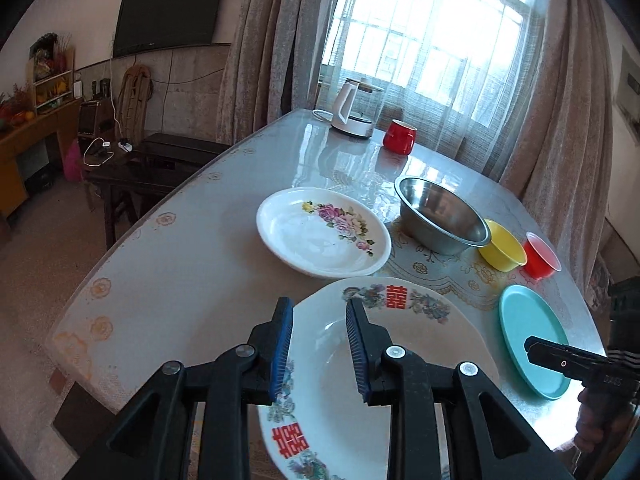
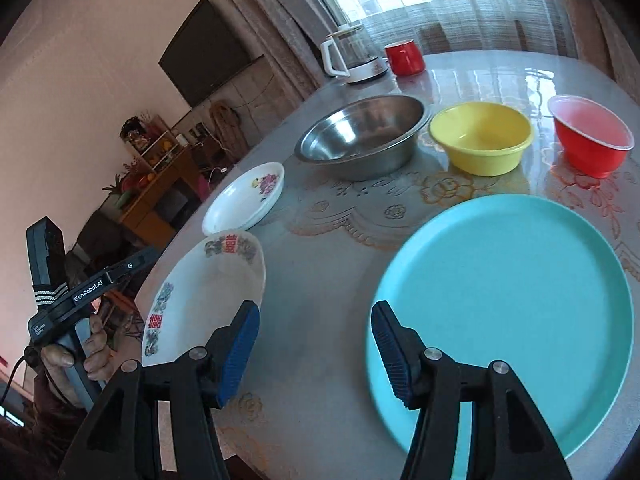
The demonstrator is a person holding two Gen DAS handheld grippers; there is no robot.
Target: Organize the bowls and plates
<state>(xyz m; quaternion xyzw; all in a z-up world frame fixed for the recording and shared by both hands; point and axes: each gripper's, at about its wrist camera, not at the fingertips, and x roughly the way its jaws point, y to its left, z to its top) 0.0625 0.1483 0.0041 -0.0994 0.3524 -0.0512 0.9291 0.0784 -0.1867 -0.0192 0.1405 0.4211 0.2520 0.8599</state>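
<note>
Approach step: the left gripper [image 1: 320, 344], fingers spread, straddles the near-left rim of the wedding plate [image 1: 400, 360] on the bench [image 1: 180, 280]; the right gripper [image 2: 316, 352], fingers wide and empty, nears the teal plate [image 2: 520, 300]; closing probably comes next.

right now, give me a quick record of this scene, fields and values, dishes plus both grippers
surface: table with a floral cover
plates: plate with red characters, white floral plate, teal plate
bowls: steel bowl, yellow bowl, red bowl, in a row
stacking: none; every dish lies apart
left gripper: open, over the near rim of the plate with red characters
right gripper: open, over the table beside the teal plate's left rim, holding nothing
far end: white kettle, red mug
</note>
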